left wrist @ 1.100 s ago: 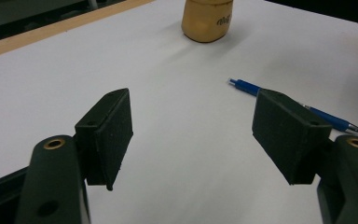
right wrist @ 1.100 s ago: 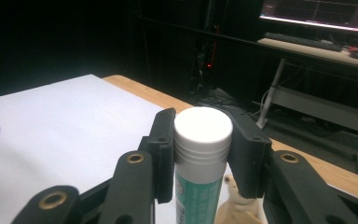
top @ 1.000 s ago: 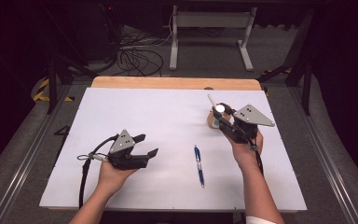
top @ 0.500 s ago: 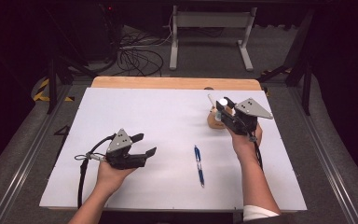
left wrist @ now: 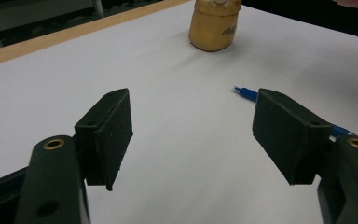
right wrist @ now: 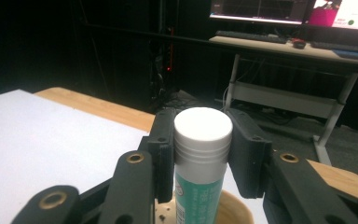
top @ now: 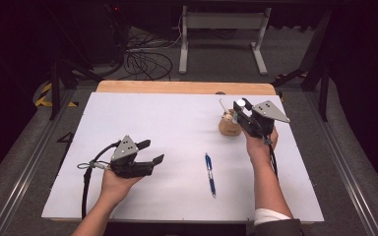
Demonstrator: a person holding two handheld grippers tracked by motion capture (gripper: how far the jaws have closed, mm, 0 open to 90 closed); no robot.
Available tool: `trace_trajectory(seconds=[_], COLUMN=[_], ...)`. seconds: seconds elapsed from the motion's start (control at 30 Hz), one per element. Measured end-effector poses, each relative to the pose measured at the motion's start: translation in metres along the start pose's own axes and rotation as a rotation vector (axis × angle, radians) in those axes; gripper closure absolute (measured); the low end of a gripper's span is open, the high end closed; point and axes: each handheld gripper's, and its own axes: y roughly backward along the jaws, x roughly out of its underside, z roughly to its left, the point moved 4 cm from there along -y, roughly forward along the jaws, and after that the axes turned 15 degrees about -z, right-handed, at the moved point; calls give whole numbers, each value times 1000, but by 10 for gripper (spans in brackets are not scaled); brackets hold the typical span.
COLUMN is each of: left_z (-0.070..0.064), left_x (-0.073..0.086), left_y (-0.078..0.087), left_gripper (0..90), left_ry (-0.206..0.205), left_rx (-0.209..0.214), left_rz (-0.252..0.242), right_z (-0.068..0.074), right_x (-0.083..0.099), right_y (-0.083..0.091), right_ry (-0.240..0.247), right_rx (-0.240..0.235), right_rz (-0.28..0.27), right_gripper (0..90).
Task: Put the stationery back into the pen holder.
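- The right gripper (top: 239, 112) had its fingers (right wrist: 164, 154) clamped on a glue stick (right wrist: 201, 163), white cap upward, held upright directly over the mouth of a tan holder (top: 229, 126) at the far right of the worktop (top: 142, 118).
- In the right gripper view the stick's lower end reached down to the holder's rim (right wrist: 235, 210); whether it was touching the inside could not be told.
- By my judgement the step in hand was placing the glue stick into the holder; the next move called for a straight descent, then parting the fingers without tipping the holder.
- A white stick-like item (top: 223, 106) already stood in the holder, leaning away, and could crowd the opening.
- The left gripper (top: 150, 152) rested low near the front left of the worktop, its fingers (left wrist: 108, 130) spread wide and holding nothing.
- A blue pen (top: 210, 174) lay flat on the worktop between the two hands, well apart from the holder and out of the way.
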Motion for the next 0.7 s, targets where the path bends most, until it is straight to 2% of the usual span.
trace_trajectory(seconds=[0.33, 0.5, 0.7], left_z=[0, -1, 1], left_x=[1, 1, 1], left_y=[0, 0, 1], left_gripper=[292, 292, 292], left_ry=[-3, 6, -3], left_rx=[-2, 1, -2], left_rz=[2, 7, 3], right_z=[-10, -11, -11], right_x=[9, 18, 30], right_y=[-7, -11, -14], right_ry=[2, 20, 32], right_rx=[38, 44, 46], right_rz=[12, 45, 81], right_gripper=[656, 656, 656])
